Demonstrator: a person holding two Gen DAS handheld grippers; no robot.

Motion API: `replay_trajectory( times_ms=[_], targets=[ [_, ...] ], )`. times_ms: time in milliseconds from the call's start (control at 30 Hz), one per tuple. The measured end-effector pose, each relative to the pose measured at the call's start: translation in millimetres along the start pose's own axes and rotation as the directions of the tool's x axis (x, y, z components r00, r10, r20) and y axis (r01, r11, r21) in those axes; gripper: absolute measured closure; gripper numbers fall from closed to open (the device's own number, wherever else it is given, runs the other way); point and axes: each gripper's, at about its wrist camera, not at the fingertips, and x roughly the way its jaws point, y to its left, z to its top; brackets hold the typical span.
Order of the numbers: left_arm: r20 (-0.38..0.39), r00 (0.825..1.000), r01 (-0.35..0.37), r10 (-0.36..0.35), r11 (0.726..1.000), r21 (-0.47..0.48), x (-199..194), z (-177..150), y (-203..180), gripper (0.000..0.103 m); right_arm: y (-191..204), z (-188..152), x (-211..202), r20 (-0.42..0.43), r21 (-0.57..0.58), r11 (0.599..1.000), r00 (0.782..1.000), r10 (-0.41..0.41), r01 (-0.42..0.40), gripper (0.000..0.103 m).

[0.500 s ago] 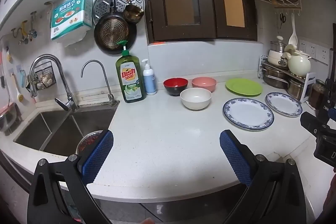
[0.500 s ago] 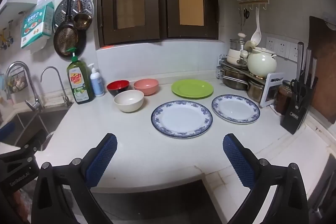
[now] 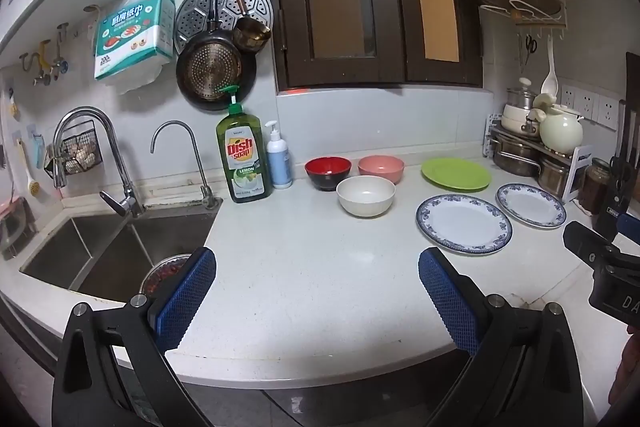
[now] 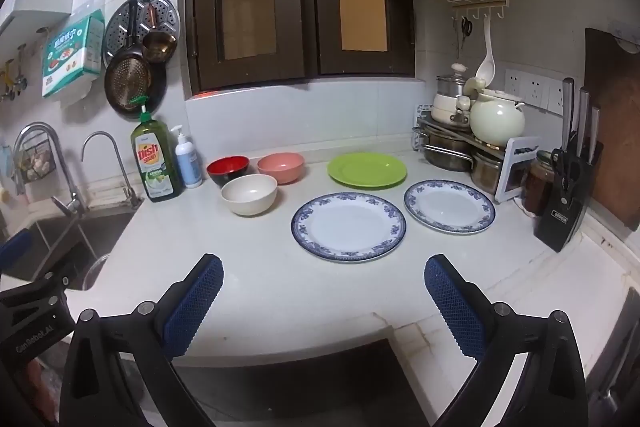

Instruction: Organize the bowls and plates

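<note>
A: Biggest first?
B: White counter, bare in front. Sink at left, under two taps.

A: Grippers?
B: Left gripper spread wide, empty, above the counter's front edge. Right gripper same: blue pads far apart, nothing between, low over the front edge. Right unit also visible at the left view's right border, "DA" partly readable on it. Left unit at the right view's lower left, marked "GenRobot.AI".

A: Plates?
B: All flat on the counter, none stacked. Large blue-rimmed plate nearest the right gripper. Smaller blue-rimmed plate just right of it, apart. Green plate behind, between the two.

A: Bowls?
B: Cluster of three, left of the plates. Cream bowl in front. Pink bowl behind right, red-and-black bowl behind left. Upright, close together; touching or not, cannot tell.

A: Readable text?
B: Green bottle: "Dish soap", "LEMON". Paper towel pack on the wall: Chinese print, "200" at the corner. White pump bottle beside the soap, label unreadable. Knife block far right, label too small.
</note>
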Motion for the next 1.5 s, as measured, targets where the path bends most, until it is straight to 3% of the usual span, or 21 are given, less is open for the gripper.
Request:
replay_trajectory(
  times_ms=[1500],
  targets=[
    [0.086,0.996,0.014,-0.014,1.000,-0.001,-23.1,4.3,0.6,0.000,1.3,5.3,-28.5,0.053,-0.004,1.000,0.998,0.025,-0.025,0.001]
  ],
)
